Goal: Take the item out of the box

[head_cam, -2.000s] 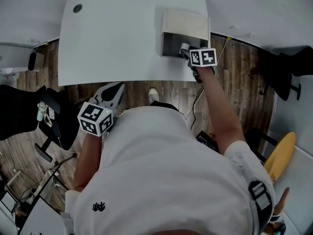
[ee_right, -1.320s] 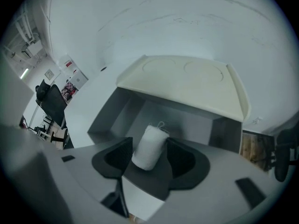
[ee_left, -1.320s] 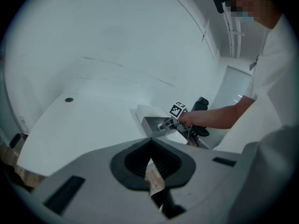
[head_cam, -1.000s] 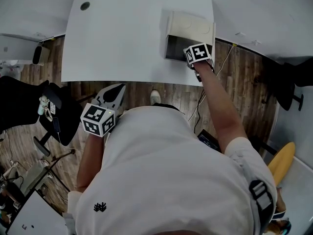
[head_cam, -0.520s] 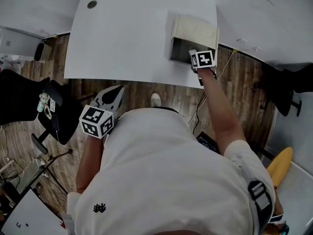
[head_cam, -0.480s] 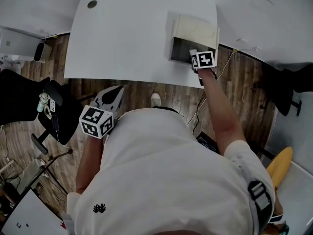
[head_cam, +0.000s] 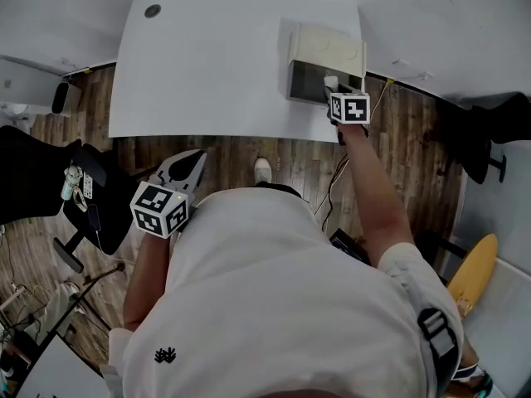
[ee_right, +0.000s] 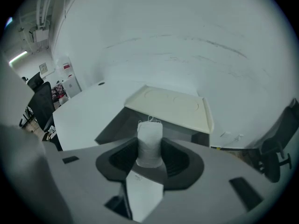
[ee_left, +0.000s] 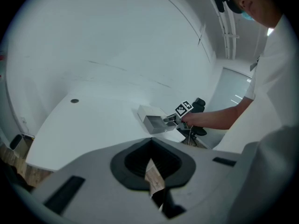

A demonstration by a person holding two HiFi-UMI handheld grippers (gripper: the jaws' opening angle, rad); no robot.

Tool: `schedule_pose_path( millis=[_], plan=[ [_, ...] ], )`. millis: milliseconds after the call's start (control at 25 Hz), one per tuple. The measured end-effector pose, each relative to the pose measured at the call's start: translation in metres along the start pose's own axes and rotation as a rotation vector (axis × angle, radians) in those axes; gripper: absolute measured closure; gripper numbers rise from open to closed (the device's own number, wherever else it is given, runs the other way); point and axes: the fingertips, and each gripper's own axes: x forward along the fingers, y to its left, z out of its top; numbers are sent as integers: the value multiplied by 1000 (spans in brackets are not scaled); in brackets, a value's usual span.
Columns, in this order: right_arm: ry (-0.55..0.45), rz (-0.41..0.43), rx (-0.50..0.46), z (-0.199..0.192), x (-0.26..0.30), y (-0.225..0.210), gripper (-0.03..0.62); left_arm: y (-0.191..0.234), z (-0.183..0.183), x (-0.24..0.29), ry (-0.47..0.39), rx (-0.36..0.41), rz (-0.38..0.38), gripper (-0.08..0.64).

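your right gripper (head_cam: 332, 87) is at the far right of the white table (head_cam: 207, 65), reaching in from the near side to the open box with its cream lid and dark grey inside (head_cam: 305, 80). its jaws have just been closing, and between them is the small white cloth-textured roll with loose threads at its top (ee_right: 149, 143). both pads press on the roll's sides and it stands upright in the grip. seen from your head, the roll sits over the right end of the box's dark opening, just near of the raised lid. whether it has cleared the box's rim, i cannot tell. the box itself rests at the table's right edge, close to the near right corner.

your left gripper (head_cam: 201, 153) is well apart from all this, off the table on the near left, close by your body and above the brown wooden floor (head_cam: 241, 152). its jaws are drawn together to a thin slit, through which only a strip of floor shows, and nothing is between them. from its own view the table lies ahead, with the box and your right gripper far off to the right.

a small dark round hole (head_cam: 153, 11) marks the table's far left corner. a black office chair (head_cam: 33, 181) stands on the floor at the left.
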Motion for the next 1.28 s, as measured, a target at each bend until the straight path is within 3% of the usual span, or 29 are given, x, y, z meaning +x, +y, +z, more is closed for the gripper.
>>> schedule_pose_path(
  millis=[520, 1280],
  plan=[
    [-156, 11, 48, 4, -73, 49, 430, 1, -1, -27, -51, 32, -117, 554],
    [-247, 64, 159, -64, -176, 150, 431, -20, -51, -83, -48, 54, -208, 554]
  ],
)
